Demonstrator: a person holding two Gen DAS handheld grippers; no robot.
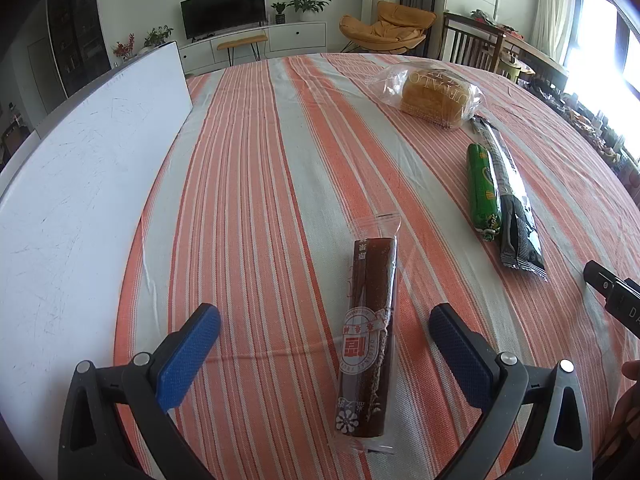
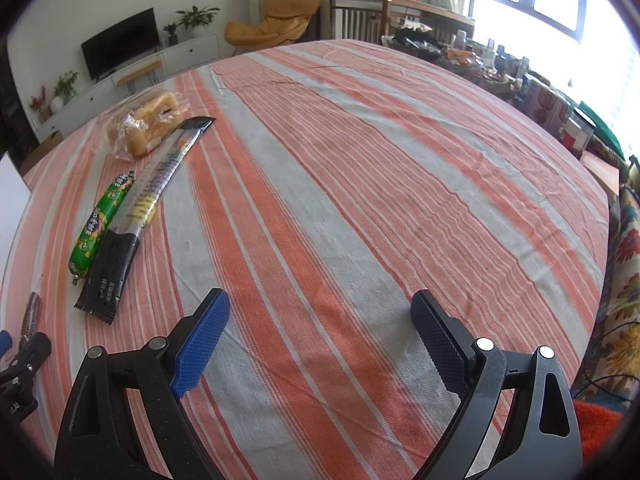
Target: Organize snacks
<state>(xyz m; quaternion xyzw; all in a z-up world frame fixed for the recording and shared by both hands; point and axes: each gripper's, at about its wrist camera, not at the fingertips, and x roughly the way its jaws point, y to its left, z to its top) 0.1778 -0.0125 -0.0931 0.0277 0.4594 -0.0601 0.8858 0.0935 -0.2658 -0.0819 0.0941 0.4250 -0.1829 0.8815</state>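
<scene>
Nothing looks sorted yet: my left tool [image 1: 324,330] is spread around the near brown bar [image 1: 366,340] on the table [image 1: 260,160], my right tool [image 2: 320,316] spread and empty, with sausage [image 1: 483,192], black pack [image 1: 516,220] and bread [image 1: 434,96] farther right.

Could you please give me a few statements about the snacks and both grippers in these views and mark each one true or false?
1. The left gripper is open, with the brown snack bar lying between its fingers. True.
2. The right gripper is shut on the green sausage. False: it is open over bare tablecloth.
3. The green sausage lies beside the long black packet. True.
4. The bagged bread sits on the white board. False: it rests on the tablecloth.
</scene>
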